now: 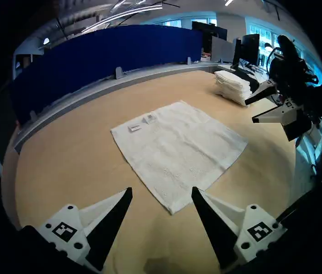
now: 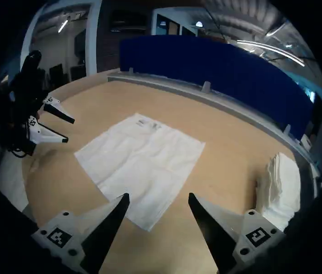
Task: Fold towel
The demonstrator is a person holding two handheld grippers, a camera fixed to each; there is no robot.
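Here the towel [image 1: 179, 146] lies flat, edges well inside the table [image 1: 70, 160].

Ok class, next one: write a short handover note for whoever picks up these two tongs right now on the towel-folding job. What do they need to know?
Left tongs: open, holding nothing, pointed at a near corner of the towel.
Right tongs: open, holding nothing, facing the towel from another side.
Towel: spread flat and unfolded on the wooden table, with its tags on one edge.
Stack of folded towels: off to the side on the table, apart from the flat one.
Done: no fold made yet.
Left: grip the corners, fold, then probably add it to the stack.
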